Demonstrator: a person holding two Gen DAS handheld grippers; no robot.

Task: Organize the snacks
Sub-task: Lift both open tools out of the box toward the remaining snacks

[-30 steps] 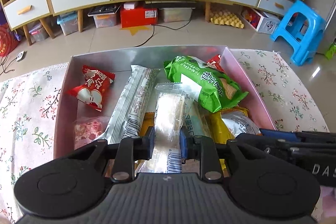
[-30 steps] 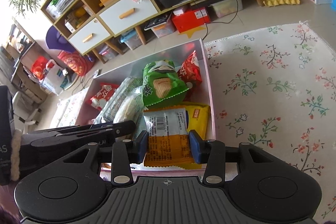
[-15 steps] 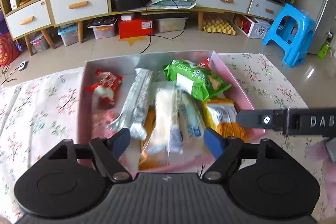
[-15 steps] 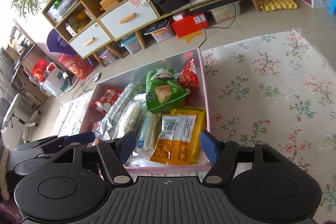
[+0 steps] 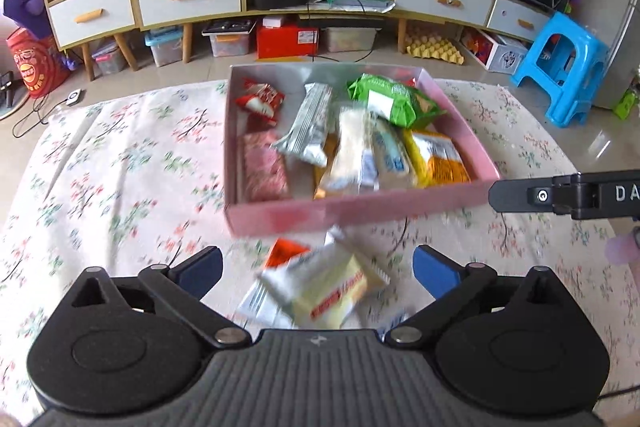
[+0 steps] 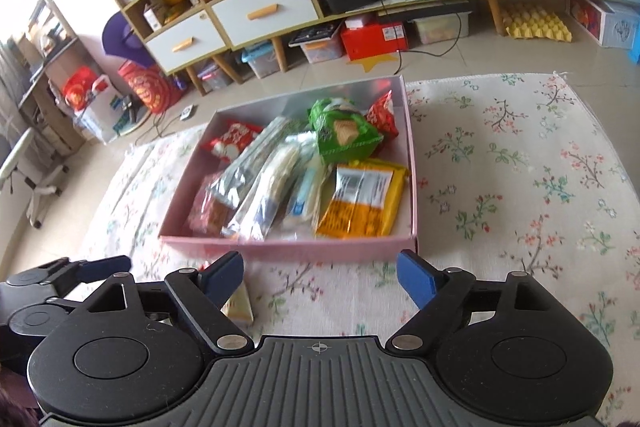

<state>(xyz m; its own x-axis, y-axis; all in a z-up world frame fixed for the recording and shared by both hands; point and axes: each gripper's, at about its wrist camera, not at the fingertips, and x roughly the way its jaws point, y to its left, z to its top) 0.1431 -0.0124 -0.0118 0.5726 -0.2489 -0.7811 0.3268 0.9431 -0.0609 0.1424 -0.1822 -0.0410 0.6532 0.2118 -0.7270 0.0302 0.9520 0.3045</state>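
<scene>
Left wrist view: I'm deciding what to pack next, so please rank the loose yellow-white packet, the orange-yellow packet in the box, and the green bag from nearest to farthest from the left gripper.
1. Yellow-white packet: on the cloth before the pink box, between the opening fingers of the left gripper, untouched.
2. Orange-yellow packet: box's near right corner.
3. Green bag: far right of the box.

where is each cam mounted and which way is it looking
Left wrist: on the left tool, aimed down and forward over loose snack packets at the pink box; its own opening fingers show, and the right tool's tip.
Right wrist: on the right tool, facing the box from its right side; nothing between its opening fingers; the left tool at lower left.
Shared: box, floral cloth, cabinets.
</scene>
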